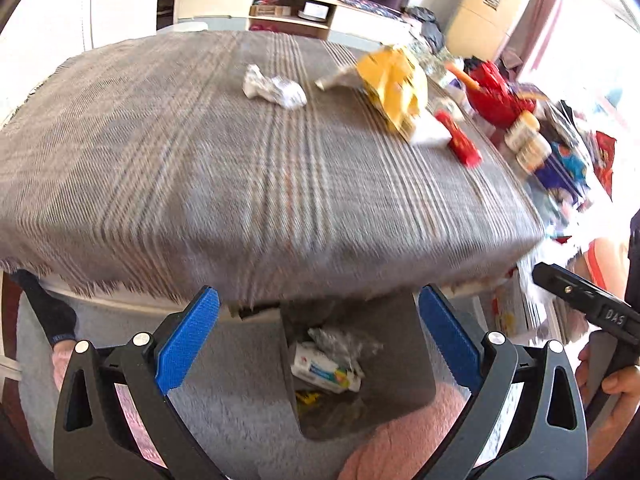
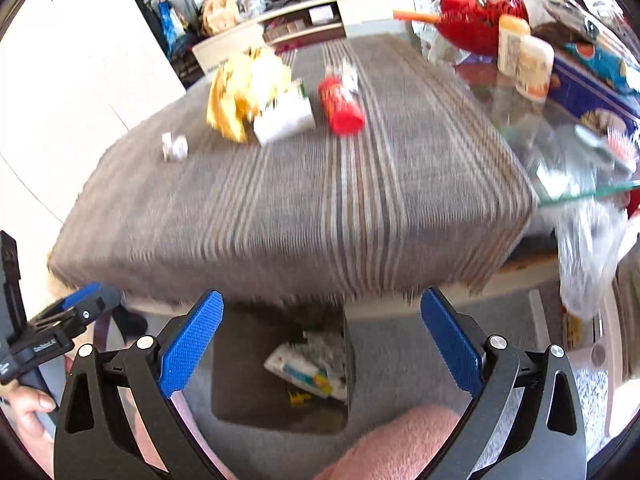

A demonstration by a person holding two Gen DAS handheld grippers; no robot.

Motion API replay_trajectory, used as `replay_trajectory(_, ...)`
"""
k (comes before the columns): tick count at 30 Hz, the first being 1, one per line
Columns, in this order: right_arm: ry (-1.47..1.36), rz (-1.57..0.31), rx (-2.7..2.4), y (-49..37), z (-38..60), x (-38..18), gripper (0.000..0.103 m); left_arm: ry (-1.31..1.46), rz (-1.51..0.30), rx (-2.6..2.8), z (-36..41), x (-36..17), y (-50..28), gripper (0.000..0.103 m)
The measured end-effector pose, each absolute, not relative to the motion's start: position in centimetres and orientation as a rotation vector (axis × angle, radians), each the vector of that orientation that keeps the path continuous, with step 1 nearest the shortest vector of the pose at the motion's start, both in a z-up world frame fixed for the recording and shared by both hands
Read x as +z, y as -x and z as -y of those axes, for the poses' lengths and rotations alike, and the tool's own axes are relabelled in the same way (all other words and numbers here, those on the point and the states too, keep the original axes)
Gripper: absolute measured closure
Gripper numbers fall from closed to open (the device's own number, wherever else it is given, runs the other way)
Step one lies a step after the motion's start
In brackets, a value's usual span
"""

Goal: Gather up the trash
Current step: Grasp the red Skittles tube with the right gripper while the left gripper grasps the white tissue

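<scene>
Trash lies on a grey striped cloth over the table: a crumpled white paper ball, a yellow wrapper, a white carton and a red packet. A grey bin stands on the floor below the table's near edge, holding a white box and wrappers. My left gripper is open and empty above the bin. My right gripper is open and empty above the bin too, to the right of the left one.
A red bowl, white jars and coloured boxes crowd the glass table's right part. A clear plastic bag hangs at its right edge. Grey carpet covers the floor. A low white cabinet stands behind.
</scene>
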State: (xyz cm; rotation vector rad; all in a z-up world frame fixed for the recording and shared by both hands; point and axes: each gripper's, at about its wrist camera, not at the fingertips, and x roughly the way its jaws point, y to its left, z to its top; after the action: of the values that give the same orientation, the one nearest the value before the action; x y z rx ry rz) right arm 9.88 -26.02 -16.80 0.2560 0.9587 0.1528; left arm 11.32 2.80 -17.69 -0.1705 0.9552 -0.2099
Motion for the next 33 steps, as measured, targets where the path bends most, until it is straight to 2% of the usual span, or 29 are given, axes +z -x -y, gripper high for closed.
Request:
replay_trajectory(13,-0.240,-0.878,0.093,-20.6,26.8,-15.7,0.004,0.142,-0.913,-0.145,-3.5,-16.0,-21.8,0.008)
replay_trajectory(14,-0.235,-0.875,0.090,-21.2,26.9,-15.6,0.005,0.132,-0.914,-0.138,-3.3,-16.0,-22.8,0.008)
replay_trajectory(16,-0.229,-0.876,0.086,-22.9,27.0,-15.8,0.015,0.123,-0.913,-0.125,-3.2,-16.0,-24.5,0.008)
replay_trajectory(21,-0.220,-0.897,0.059,-26.1,27.4,-16.4,0.042,0.113,-0.915,-0.095,-3.0,-16.4,-28.2,0.010)
replay_trajectory(24,-0.214,-0.908,0.053,-27.3,27.7,-16.7,0.046,0.083,-0.922,-0.067,-2.9,-16.8,-30.1,0.015)
replay_trajectory(28,-0.188,-0.928,0.048,-28.2,27.7,-17.5,0.046,0.092,-0.948,-0.039,-3.4,-17.9,-32.6,0.016)
replay_trajectory(33,-0.201,-0.943,0.077,-29.0,27.6,-18.0,0.046,0.114,-0.985,-0.055,-3.5,-19.5,-34.1,0.025)
